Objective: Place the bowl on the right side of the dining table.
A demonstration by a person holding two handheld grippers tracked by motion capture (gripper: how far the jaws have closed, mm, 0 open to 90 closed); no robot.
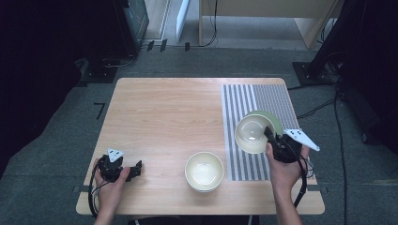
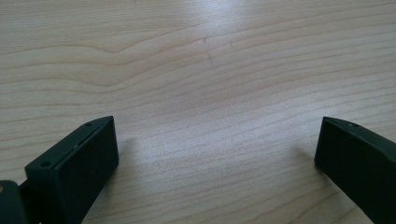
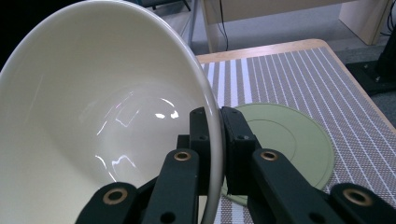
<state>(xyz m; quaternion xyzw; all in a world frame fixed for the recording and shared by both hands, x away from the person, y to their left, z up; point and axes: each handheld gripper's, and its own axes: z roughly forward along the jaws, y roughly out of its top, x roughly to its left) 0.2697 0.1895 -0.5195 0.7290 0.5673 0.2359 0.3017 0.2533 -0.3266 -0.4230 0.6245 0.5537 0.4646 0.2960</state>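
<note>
I am pinching the rim of a cream bowl (image 3: pixel 93 116) with my right gripper (image 3: pixel 215 135), one jaw inside the wall and the other outside it, both pressed tight against the thin edge. In the high view I am holding this bowl (image 1: pixel 250 133) tilted above the striped mat (image 1: pixel 239 101), with my right gripper (image 1: pixel 271 137) clamped on the bowl's near right edge. Taking the mat as my landmark, the bowl I am gripping is hanging over its middle and is partly covering a green plate (image 1: pixel 273 119) that is lying flat on the mat; in the right gripper view that plate (image 3: pixel 289 140) is showing just beyond my jaws, on the mat's weave (image 3: pixel 289 74). A second cream bowl (image 1: pixel 204 171) is sitting upright on the bare wooden table (image 1: pixel 164 112), just off the mat's near left corner. My left gripper (image 1: pixel 136 168) is resting well to the left of the mat, near the table's front edge, with its jaws spread wide. In the left gripper view I am looking at plain wood grain (image 2: pixel 210 93) between those two black jaws, with nothing held.
</note>
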